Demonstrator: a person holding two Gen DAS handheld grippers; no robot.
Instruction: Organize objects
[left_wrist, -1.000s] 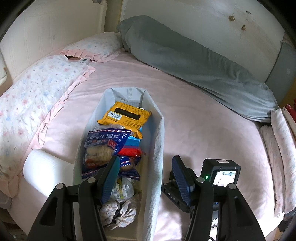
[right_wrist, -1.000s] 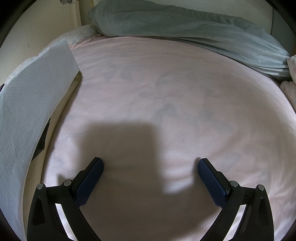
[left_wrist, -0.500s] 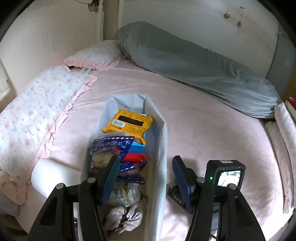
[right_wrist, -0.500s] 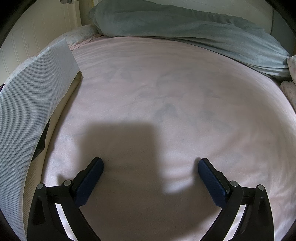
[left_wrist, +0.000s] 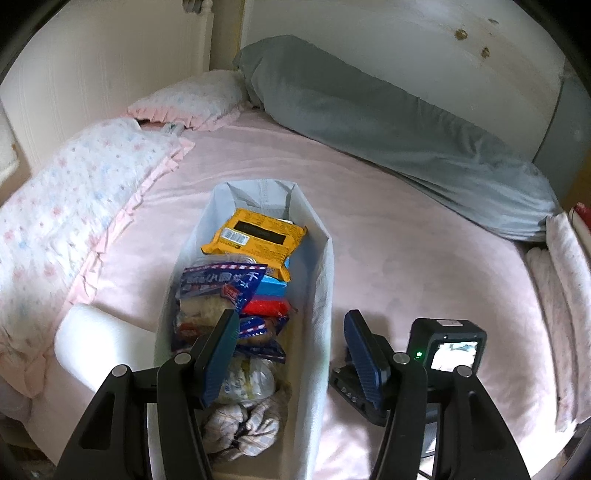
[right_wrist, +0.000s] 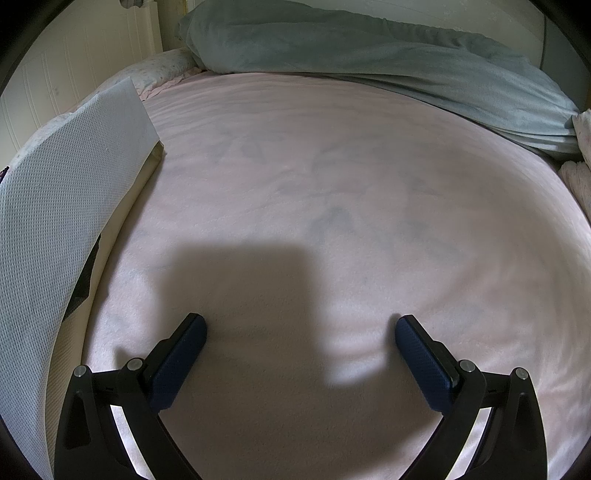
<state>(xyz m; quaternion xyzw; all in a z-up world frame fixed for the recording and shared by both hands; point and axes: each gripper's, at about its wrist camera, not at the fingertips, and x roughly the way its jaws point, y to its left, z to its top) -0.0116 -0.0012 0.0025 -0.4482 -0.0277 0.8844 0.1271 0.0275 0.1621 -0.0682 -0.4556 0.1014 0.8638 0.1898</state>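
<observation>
A long, narrow fabric bin (left_wrist: 319, 295) of pale, dimpled mesh-weave cloth stands on the pink fleecy bedsheet (left_wrist: 406, 229), near the bed's front edge, its soft walls upright. Inside, packed end to end: a glossy yellow snack packet (left_wrist: 255, 236) at the far end, a blue-and-white crinkled bag (left_wrist: 218, 291) mid-bin over a blue box (left_wrist: 273, 286) and a red wrapper (left_wrist: 267, 306), a clear plastic pouch (left_wrist: 247, 380) and a knotted checked cloth (left_wrist: 242, 428) at the near end. The left gripper (left_wrist: 291, 356) hovers above the bin's right wall, jaws parted – nothing clamped between its ribbed blue pads. The right gripper (right_wrist: 301, 354) rests low over bare sheet beside the bin, jaws wide apart and empty. A grey bolster (left_wrist: 388, 122) lies along the far edge; floral frilled pillows (left_wrist: 81, 192) line the left.
</observation>
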